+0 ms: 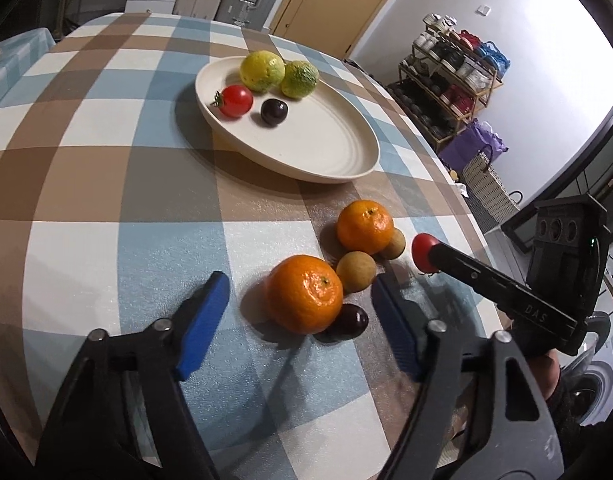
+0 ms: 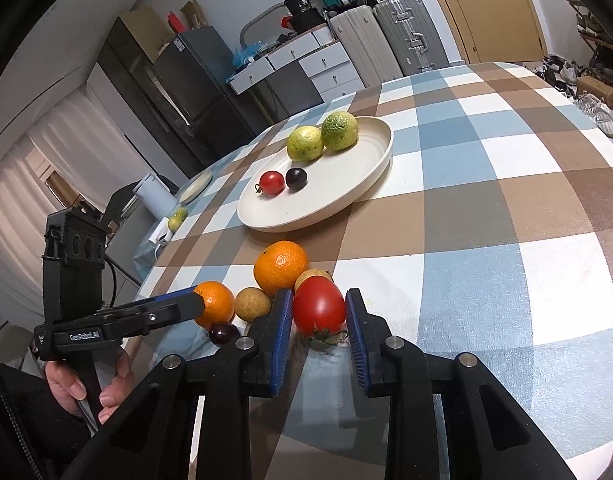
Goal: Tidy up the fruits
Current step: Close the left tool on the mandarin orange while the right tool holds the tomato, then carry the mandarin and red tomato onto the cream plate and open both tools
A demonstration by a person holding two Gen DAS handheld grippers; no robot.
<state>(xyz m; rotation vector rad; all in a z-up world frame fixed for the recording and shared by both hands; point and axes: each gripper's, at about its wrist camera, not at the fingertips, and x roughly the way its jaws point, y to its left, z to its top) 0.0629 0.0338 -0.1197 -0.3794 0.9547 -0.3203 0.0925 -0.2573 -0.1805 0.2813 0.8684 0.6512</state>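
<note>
A cream plate on the checked tablecloth holds two yellow-green citrus fruits, a small red tomato and a dark plum. Nearer lie two oranges, two tan round fruits and a dark cherry. My left gripper is open, its blue pads on either side of the near orange. My right gripper has its pads on both sides of a red tomato resting on the cloth; small gaps show at the pads.
The table edge runs close on the right in the left wrist view, with a shoe rack and bags beyond. In the right wrist view, suitcases, drawers and a fridge stand behind the table.
</note>
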